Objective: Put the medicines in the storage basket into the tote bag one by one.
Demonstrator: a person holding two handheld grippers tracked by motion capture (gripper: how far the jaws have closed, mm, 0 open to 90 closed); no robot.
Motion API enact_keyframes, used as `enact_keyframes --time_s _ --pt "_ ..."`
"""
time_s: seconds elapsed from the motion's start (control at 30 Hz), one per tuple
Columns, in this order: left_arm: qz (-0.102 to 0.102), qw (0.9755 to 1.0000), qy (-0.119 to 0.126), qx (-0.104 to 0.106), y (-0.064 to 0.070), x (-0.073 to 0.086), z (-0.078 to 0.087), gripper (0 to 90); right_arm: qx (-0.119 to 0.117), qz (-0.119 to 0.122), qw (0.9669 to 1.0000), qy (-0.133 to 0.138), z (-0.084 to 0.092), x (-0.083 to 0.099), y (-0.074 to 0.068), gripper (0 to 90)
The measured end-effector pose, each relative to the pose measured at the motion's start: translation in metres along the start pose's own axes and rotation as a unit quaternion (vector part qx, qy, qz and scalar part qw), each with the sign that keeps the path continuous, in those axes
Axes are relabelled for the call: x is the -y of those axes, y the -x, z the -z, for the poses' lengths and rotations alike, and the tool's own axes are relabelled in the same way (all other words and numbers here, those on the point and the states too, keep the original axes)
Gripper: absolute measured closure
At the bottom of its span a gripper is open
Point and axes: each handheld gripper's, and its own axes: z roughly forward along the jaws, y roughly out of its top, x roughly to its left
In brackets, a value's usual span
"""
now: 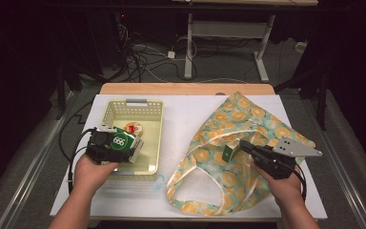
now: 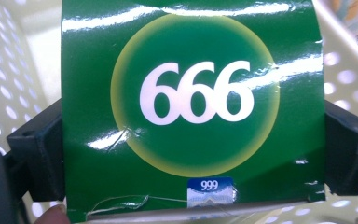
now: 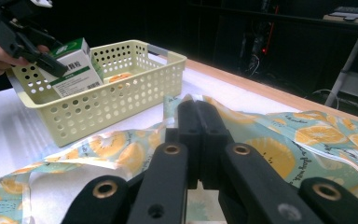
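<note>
Cardboard box [image 2: 193, 107], light, glossy and easily crushed, sits gripped by its side walls in my left claw [image 1: 108, 145] over the basket [image 1: 157, 138], while my right claw [image 3: 196, 135] pinches the soft bag's [image 1: 238, 119] edge.

The high view looks forward and down over the whole tabletop [image 1: 186, 107]. The left gripper view sits very close against a green box [image 2: 193, 107] over the basket [image 2: 349, 88]. The right gripper view looks low across the patterned bag [image 3: 317, 135], sharing that basket [image 3: 102, 107] and box [image 3: 77, 67].
</note>
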Motion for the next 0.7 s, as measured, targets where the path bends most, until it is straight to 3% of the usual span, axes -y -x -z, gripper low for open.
enact_keyframes --time_s 0.2,0.33,0.6,0.7 --pt "0.005 0.9984 0.056 0.008 0.011 0.008 0.008 5.0 -0.001 0.002 1.0 0.0 0.0 0.0 0.0 90.0" --pt "0.003 0.9969 0.078 0.006 0.017 0.012 0.008 5.0 0.0 0.004 1.0 0.001 0.0 0.0 -0.001 90.0" --pt "0.005 0.9908 0.134 0.019 0.028 0.022 0.01 5.1 0.0 0.002 1.0 -0.001 0.0 0.0 -0.001 90.0" --pt "0.0 0.9894 0.143 0.024 0.033 0.022 0.013 5.1 0.0 0.002 1.0 -0.001 0.0 0.0 -0.001 90.0"
